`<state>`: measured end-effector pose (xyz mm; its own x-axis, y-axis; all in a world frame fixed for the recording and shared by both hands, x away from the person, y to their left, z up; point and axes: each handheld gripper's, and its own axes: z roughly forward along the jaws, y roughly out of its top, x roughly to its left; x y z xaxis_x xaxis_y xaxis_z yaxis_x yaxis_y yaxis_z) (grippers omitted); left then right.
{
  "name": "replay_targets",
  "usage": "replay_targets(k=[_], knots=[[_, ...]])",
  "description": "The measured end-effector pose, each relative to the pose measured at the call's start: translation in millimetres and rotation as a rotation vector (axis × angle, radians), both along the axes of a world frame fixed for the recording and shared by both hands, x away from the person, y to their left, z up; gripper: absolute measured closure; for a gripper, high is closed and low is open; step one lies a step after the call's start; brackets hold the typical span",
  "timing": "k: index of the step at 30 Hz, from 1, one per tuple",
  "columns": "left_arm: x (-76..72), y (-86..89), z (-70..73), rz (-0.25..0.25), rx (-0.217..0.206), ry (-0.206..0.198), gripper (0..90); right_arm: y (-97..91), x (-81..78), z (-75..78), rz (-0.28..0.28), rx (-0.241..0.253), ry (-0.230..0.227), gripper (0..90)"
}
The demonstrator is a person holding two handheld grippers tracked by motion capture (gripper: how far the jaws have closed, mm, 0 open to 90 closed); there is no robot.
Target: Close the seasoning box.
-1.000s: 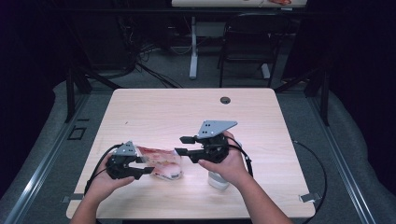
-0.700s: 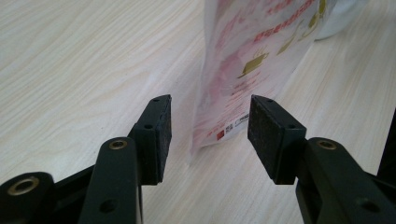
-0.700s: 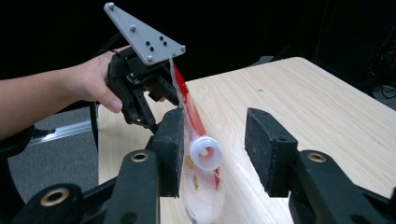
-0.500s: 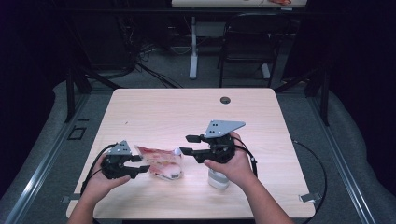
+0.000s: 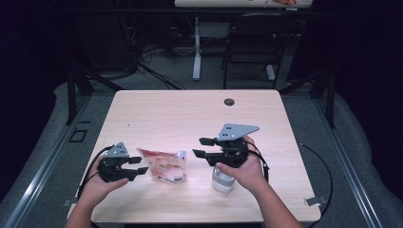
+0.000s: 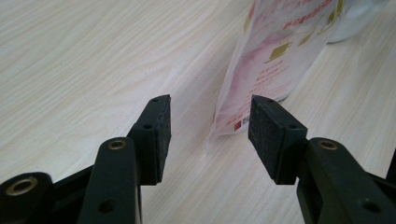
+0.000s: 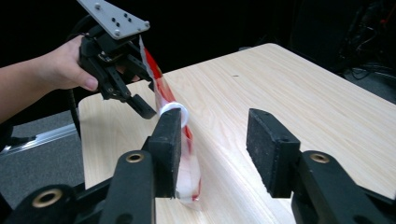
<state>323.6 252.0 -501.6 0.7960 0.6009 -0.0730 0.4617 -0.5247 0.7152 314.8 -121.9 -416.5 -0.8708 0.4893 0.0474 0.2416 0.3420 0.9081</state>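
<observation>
With both claws released — the right claw (image 5: 205,147) just opening, nothing between its jaws — the spouted refill pouch (image 5: 164,165) stood unsupported on the surface (image 5: 190,114) by the left claw (image 5: 138,167), liable to topple if nudged.

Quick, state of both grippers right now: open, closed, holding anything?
Left gripper: open, holding nothing; the red-and-white pouch lies just ahead of its jaws.
Right gripper: open, jaws have just been opening, nothing between them.
</observation>
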Motion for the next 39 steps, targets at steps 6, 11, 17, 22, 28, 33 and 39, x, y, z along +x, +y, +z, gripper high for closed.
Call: replay_targets(k=[6,11,17,22,28,33,39], knots=[[-0.6,3.0,1.3,0.007,-0.006,-0.002,49.5,-10.7,-0.3,1.4,-0.024,0.009,-0.006,55.0],[-1.1,5.0,2.3,0.013,-0.012,-0.005,49.5,-19.6,-0.1,3.1,-0.063,0.021,-0.018,55.3],[-1.0,7.3,3.2,0.019,-0.018,-0.002,49.5,-27.9,0.9,4.0,-0.090,0.004,-0.017,54.4],[-0.9,7.9,4.8,0.023,-0.023,-0.008,49.5,-35.0,1.6,4.4,-0.117,-0.004,-0.015,54.4],[-0.6,9.1,3.7,0.028,-0.025,-0.008,49.5,-45.1,3.5,5.4,-0.167,-0.001,-0.027,57.1],[-0.5,11.2,4.1,0.034,-0.026,-0.009,49.5,-56.0,5.2,7.1,-0.208,0.006,-0.028,61.8],[-0.9,13.0,5.9,0.036,-0.026,-0.011,49.5,-67.8,6.8,7.3,-0.254,0.000,-0.027,68.2]])
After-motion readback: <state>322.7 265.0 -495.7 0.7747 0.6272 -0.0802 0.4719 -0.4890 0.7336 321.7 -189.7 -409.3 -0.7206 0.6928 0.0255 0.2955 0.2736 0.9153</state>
